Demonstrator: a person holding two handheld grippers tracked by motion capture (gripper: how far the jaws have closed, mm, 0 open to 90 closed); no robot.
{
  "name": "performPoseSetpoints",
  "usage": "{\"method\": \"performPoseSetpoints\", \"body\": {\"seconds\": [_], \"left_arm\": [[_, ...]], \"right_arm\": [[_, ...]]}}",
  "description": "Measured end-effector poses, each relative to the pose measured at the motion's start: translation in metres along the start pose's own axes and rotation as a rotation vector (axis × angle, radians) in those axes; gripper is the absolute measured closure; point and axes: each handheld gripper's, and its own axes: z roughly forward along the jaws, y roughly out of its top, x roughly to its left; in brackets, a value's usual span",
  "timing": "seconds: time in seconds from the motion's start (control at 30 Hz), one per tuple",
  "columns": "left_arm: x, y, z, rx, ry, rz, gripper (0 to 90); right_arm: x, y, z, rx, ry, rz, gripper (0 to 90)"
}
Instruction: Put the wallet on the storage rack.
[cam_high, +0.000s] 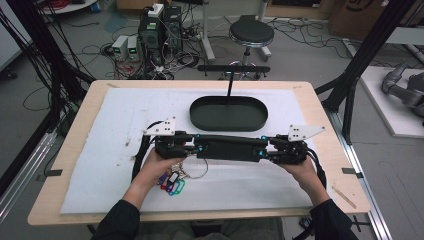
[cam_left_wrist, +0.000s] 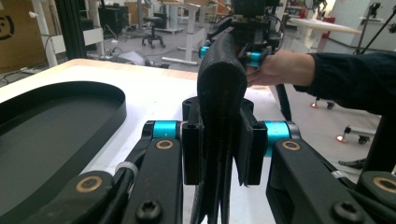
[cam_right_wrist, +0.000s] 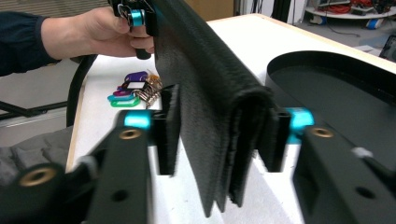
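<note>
We have the black folded pouch (cam_high: 227, 148) lifted at the middle of the frame, left gripper (cam_left_wrist: 219, 154) and right gripper (cam_right_wrist: 219, 140) fingers clamped on its ends, the tray (cam_high: 228, 113) beyond it bare, keys (cam_high: 172, 181) on the surface (cam_high: 125, 110), so placing probably remains.

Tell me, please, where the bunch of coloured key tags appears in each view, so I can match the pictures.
High view: the key tags lie on the white mat by the person's left hand, bottom centre-left.
Left gripper view: I cannot find them here.
Right gripper view: they lie upper left, below the far hand, left of the folded black strap.
Shared landmark: the black oval tray.
</note>
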Motion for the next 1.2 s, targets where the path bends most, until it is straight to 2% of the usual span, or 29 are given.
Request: {"method": "performPoseSetpoints", "body": {"seconds": [0.13, 0.2, 0.27, 0.37, 0.43, 0.53, 0.63, 0.77, 0.97, 1.03, 1.1, 1.2], "left_arm": [[-0.001, 0.001, 0.001, -0.005, 0.009, -0.001, 74.6], [-0.002, 0.002, 0.002, 0.015, 0.043, -0.021, 72.1], [-0.002, 0.002, 0.003, 0.026, 0.073, -0.043, 65.0], [-0.001, 0.004, 0.004, 0.048, 0.132, -0.078, 45.1], [0.000, 0.004, 0.003, 0.052, 0.155, -0.082, 43.8], [-0.001, 0.006, 0.000, 0.088, 0.213, -0.070, 40.4], [-0.005, 0.011, -0.004, 0.091, 0.261, -0.055, 39.1], [-0.011, 0.018, -0.015, 0.103, 0.312, -0.043, 35.0], [-0.024, 0.014, -0.039, 0.100, 0.377, -0.070, 32.4], [-0.029, 0.013, -0.047, 0.099, 0.397, -0.087, 32.4], [-0.035, 0.011, -0.056, 0.087, 0.407, -0.103, 32.3], [-0.045, 0.007, -0.066, 0.081, 0.419, -0.105, 31.6]], "right_arm": [[0.000, 0.000, -0.002, -0.007, 0.015, -0.005, 73.0], [0.000, 0.002, -0.004, -0.020, 0.014, -0.013, 74.9], [0.002, 0.003, -0.005, -0.025, 0.009, -0.024, 75.8], [0.004, 0.004, -0.007, -0.026, -0.029, -0.050, 76.2], [0.003, 0.004, -0.008, -0.030, -0.035, -0.051, 76.2], [0.003, 0.005, -0.011, -0.042, -0.061, -0.041, 76.2], [0.002, 0.005, -0.014, -0.050, -0.084, -0.031, 76.2], [0.001, 0.005, -0.016, -0.050, -0.134, -0.019, 76.2], [-0.002, 0.006, -0.022, -0.063, -0.211, 0.001, 76.2], [-0.003, 0.007, -0.023, -0.066, -0.219, 0.008, 76.1], [-0.005, 0.007, -0.022, -0.056, -0.233, 0.010, 76.2], [-0.008, 0.008, -0.021, -0.051, -0.257, 0.012, 76.1]]}}
